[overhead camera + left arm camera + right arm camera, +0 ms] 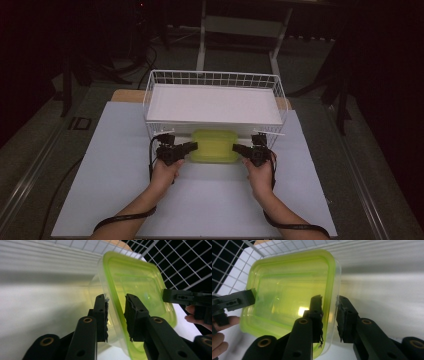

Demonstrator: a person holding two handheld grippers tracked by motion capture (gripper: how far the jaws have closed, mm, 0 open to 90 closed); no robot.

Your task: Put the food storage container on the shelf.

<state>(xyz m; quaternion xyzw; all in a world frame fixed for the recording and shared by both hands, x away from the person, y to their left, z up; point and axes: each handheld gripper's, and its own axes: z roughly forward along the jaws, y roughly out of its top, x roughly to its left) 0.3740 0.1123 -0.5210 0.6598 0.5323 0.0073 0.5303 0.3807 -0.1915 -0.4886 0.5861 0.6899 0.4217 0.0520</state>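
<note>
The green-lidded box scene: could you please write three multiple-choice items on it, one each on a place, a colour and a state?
1. Where does the box sit?
A. inside the basket
B. on the table just in front of the basket
C. at the table's near edge

2. What colour is its lid?
A. yellow-green
B. red
C. blue

3. How do the left gripper and right gripper stand to the box?
A. both far from it
B. one at each end, jaws astride the lid's rim
C. both at the same end

Answers: 1 B, the high view shows it against the basket's front. 2 A, both gripper views show it. 3 B, each gripper view shows the rim between its jaws.
</note>
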